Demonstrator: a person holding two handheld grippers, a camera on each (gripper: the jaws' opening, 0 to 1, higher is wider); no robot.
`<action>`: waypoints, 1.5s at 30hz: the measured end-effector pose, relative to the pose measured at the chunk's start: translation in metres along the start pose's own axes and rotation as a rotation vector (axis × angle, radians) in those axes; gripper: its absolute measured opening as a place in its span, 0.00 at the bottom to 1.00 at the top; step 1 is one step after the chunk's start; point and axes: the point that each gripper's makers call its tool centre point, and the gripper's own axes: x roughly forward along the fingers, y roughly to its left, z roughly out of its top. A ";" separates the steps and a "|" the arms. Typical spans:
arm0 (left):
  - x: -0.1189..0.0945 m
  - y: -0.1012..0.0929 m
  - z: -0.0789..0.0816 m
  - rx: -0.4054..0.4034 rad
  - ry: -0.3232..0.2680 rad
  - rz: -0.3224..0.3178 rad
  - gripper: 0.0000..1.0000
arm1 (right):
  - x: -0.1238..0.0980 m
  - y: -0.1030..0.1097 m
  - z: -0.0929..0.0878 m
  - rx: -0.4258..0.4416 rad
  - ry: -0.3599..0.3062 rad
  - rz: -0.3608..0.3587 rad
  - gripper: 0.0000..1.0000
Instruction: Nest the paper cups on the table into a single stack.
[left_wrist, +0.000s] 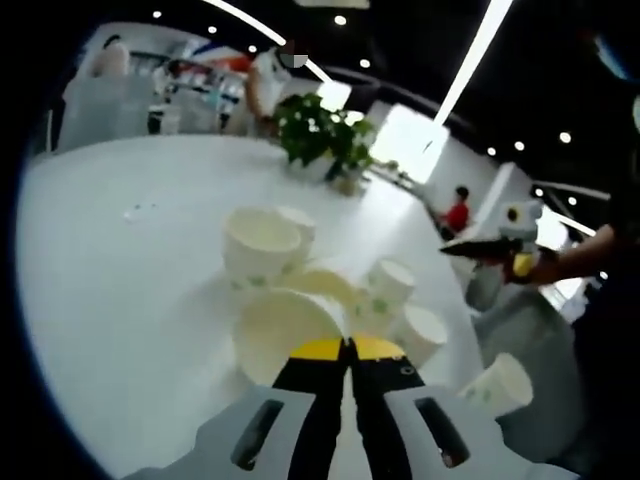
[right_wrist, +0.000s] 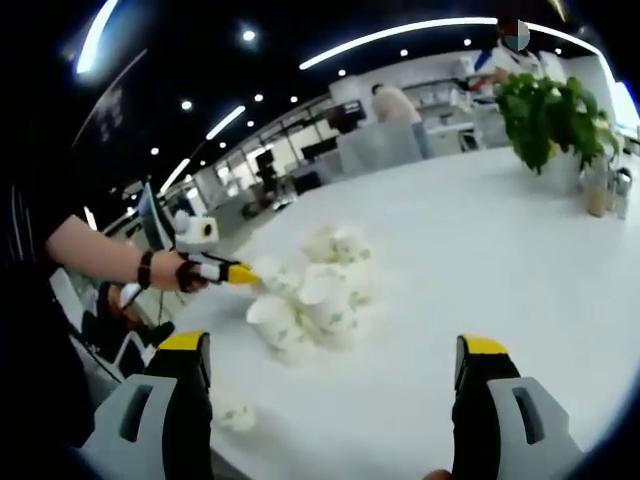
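My left tongs (left_wrist: 349, 349) are clenched, yellow tips together against the rim of a paper cup (left_wrist: 283, 330) lying on its side on the white tabletop (left_wrist: 130, 260); I cannot tell if they pinch it. Other cups (right_wrist: 315, 290) cluster just beyond, and 1 stray cup (left_wrist: 500, 385) lies apart. My right tongs (right_wrist: 335, 350) hang released, jaws wide, short of the cluster. A potted plant (left_wrist: 320, 135) stands farther back.

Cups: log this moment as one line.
left claw: shut, at the cups | right claw: open, off the pile | cups: loose on table, unstacked | plant: far side
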 end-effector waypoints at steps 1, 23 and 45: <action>-0.003 0.000 0.000 0.005 0.003 0.009 0.00 | 0.001 0.000 0.000 -0.005 0.002 0.003 1.00; -0.041 -0.061 0.030 0.038 -0.041 0.089 0.00 | 0.018 0.007 0.007 -0.152 0.040 0.052 1.00; -0.074 -0.103 0.050 0.102 -0.039 0.085 0.00 | 0.026 0.015 0.015 -0.194 0.047 0.082 1.00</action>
